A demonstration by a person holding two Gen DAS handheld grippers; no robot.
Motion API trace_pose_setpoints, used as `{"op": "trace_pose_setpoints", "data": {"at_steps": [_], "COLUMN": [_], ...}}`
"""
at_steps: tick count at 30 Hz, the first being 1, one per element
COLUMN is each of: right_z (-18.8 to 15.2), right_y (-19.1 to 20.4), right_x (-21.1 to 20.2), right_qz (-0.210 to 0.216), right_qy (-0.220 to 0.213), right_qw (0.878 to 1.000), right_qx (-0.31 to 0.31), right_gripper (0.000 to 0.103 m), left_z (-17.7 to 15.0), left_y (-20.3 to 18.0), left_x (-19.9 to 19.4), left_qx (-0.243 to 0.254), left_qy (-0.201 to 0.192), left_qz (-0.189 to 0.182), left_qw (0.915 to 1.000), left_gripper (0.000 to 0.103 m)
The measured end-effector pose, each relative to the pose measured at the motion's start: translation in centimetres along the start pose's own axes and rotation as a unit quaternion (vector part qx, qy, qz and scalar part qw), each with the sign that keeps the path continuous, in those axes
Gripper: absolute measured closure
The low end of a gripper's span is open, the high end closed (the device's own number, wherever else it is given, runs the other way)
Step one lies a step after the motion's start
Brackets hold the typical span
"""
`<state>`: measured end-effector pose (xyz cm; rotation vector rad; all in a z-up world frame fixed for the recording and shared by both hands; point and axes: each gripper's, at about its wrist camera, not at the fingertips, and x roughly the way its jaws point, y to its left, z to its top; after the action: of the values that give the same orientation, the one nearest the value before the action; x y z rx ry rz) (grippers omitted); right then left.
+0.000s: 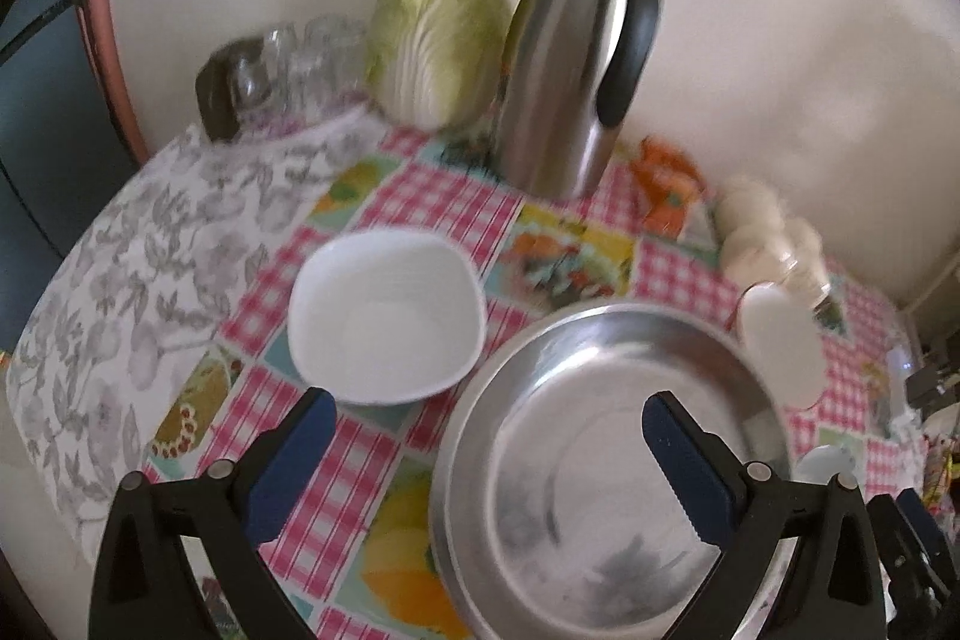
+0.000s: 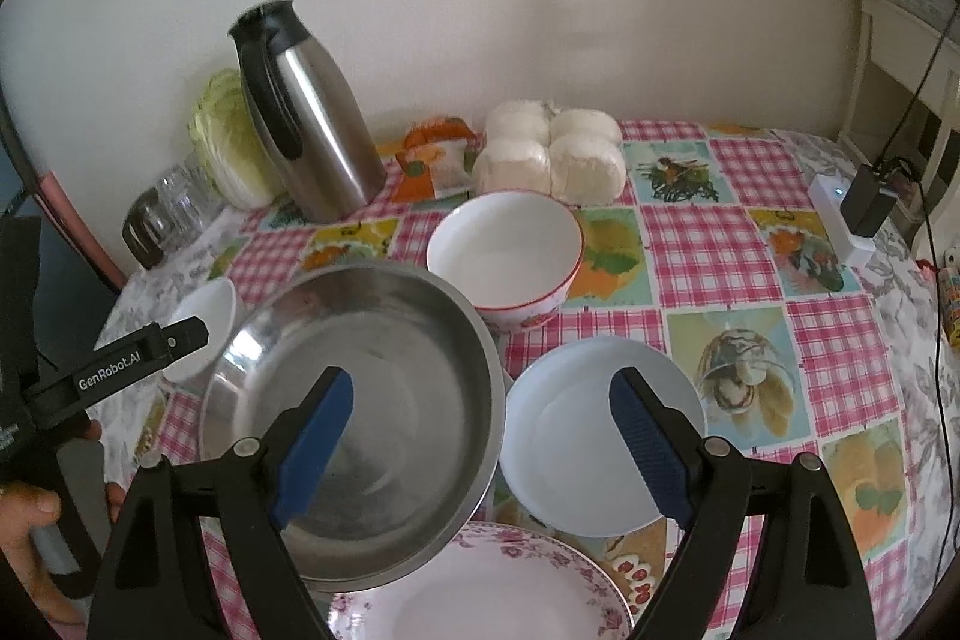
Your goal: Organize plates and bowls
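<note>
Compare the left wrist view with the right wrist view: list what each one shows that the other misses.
Only the left wrist view shows the left gripper from behind, jaws wide with nothing between them.

Only the right wrist view shows the plain white plate, the floral plate that the steel bowl partly rests on, the white power strip, and the open right gripper.

Both show the steel bowl, the small white bowl, the thermos, the cabbage, the glasses, the white buns, and the red-rimmed bowl, which the left view catches only partly.
</note>
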<state>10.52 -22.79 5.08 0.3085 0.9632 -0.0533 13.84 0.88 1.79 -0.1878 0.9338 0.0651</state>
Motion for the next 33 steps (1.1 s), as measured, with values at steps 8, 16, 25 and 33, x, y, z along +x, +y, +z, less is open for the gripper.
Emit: {"op": "trace_pose_setpoints", "data": {"at_steps": [8,16,25,33], "right_z": [-0.2,-0.9,-2.1,-4.0], "right_y": [-0.5,-1.2,-2.4,-2.8], "right_x": [-2.0,-4.6,-6.7,-7.2], "right_qz": [-0.020,-0.016,-0.029,-0.038], "right_qy": [-0.011,-0.036,-0.059,-0.055], "right_qw": [1.000,0.999,0.998,0.997], "right_qx": [0.000,0.005,0.021,0.029], "right_gripper": [0.015,0.015,0.015,0.015], "left_z": [0.1,-1.3,-3.2,-6.1], "left_y": [-1.9,-3.1,-4.1,-5.2], "left_x": [-3.2,-5.6,-7.9,-7.9], "left_qx": [0.029,0.042,0.049,0.069], "left_qy": [-0.048,-0.084,-0.091,-0.048], "left_qz": [-0.042,-0.020,-0.035,-0.048], "left_qw": [0.9975,0.9953,0.9941,0.9954], "left_gripper": [0.000,0.000,0.000,0.000]}}
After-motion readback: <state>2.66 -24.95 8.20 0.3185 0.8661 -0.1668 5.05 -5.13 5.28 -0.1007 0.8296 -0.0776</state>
